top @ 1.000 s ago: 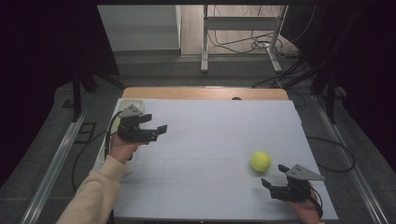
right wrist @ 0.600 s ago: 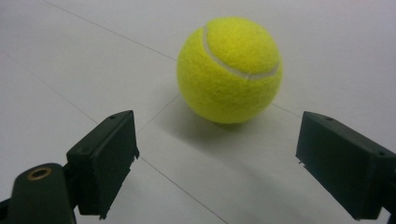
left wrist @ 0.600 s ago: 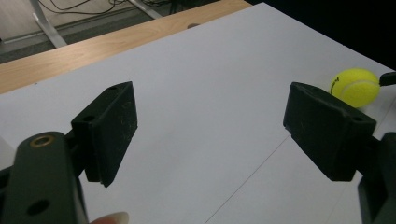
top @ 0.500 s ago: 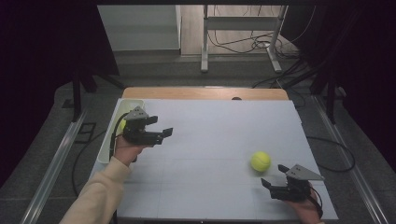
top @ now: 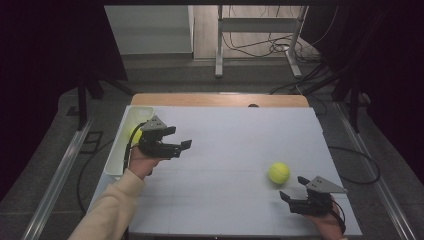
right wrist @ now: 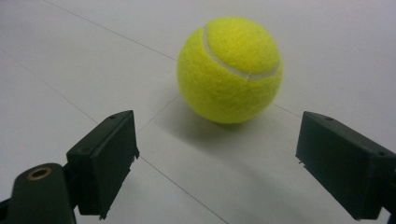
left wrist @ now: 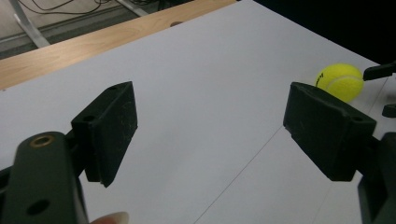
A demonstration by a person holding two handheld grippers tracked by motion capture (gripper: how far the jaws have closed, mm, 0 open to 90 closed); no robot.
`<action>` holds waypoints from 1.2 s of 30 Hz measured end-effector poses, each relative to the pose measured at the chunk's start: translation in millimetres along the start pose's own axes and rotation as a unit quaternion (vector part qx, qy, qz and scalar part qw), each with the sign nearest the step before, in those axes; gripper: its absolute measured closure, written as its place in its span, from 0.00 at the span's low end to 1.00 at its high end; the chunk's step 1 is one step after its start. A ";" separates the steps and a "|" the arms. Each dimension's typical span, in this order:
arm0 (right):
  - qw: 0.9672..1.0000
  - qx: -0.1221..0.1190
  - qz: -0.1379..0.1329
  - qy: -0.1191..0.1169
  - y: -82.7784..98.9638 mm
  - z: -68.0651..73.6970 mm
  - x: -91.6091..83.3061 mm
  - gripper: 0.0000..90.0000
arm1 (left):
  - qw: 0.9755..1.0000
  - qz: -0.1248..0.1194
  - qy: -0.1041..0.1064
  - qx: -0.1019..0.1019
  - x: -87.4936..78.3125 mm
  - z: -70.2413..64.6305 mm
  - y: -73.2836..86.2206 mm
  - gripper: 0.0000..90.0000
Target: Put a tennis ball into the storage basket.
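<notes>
A yellow tennis ball [top: 279, 173] lies on the white table at the right. My right gripper [top: 291, 199] rests just in front of it near the table's front edge. In the right gripper view its open jaws frame bare table, and the ball [right wrist: 229, 70] sits a short way beyond their tips, untouched. My left gripper [top: 176, 139] hovers over the table's left part, beside a white bin [top: 119, 152], and points right. It is open and holds nothing [left wrist: 219, 126], with the ball [left wrist: 340, 81] far ahead. A second yellow ball [top: 134, 135] shows in the bin, partly hidden behind the gripper.
The white sheet covers a wooden table whose bare strip [top: 215, 99] runs along the far edge. The bin stands along the left edge. Beyond the table are a metal stand [top: 257, 45] and cables on the floor.
My left gripper has drifted a little to the right, away from the bin. The right gripper and the tennis ball on the table have stayed put.
</notes>
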State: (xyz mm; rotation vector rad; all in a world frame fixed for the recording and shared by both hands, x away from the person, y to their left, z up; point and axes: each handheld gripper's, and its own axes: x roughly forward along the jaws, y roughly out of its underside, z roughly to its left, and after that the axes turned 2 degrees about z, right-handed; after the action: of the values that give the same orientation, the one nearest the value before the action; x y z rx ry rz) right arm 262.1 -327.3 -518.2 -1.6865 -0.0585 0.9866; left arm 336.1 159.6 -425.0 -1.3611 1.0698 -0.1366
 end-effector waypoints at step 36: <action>1.000 -0.001 -0.003 0.000 -0.1 -0.4 -0.1 0.15 | 0.998 0.025 0.038 0.035 41.4 -35.2 -11.4 0.21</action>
State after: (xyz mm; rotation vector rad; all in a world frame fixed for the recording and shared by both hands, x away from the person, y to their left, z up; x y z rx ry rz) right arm 262.3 -327.6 -518.0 -1.6865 -0.0641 0.9836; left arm 340.5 104.7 -432.2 -1.2736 1.1515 -0.1883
